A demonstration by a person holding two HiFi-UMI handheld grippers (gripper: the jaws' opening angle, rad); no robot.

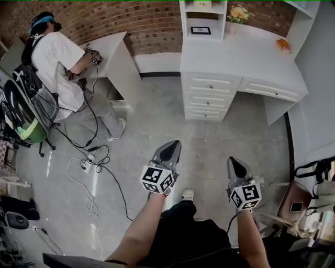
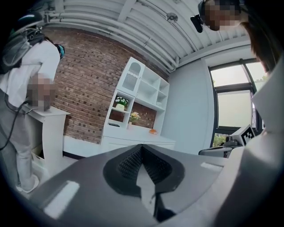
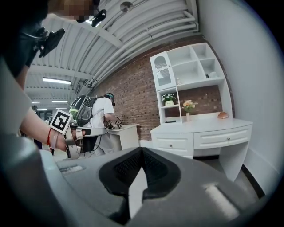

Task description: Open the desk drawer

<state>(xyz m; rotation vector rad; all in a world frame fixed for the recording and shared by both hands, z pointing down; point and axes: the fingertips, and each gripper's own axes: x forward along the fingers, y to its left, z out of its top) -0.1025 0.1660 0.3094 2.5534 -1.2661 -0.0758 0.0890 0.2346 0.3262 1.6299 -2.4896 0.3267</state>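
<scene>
The white desk point(image 1: 235, 57) stands against the brick wall, far ahead of both grippers. It has a stack of small drawers point(image 1: 209, 97) under its left half and one wide drawer point(image 1: 269, 90) on the right, all closed. My left gripper point(image 1: 171, 144) and right gripper point(image 1: 232, 161) hang over the bare floor, side by side, pointing toward the desk, both shut and empty. The right gripper view shows the shut right gripper point(image 3: 142, 150) with the desk point(image 3: 202, 126) beyond it. In the left gripper view the left gripper point(image 2: 142, 148) points at the desk point(image 2: 137, 139) from afar.
A person point(image 1: 57, 63) in a white shirt leans over a second white table point(image 1: 112, 49) at the left. Cables and a power strip point(image 1: 86, 166) lie on the floor to the left. A brown bag point(image 1: 293, 201) sits at the right. Flowers point(image 1: 238, 13) stand on the desk.
</scene>
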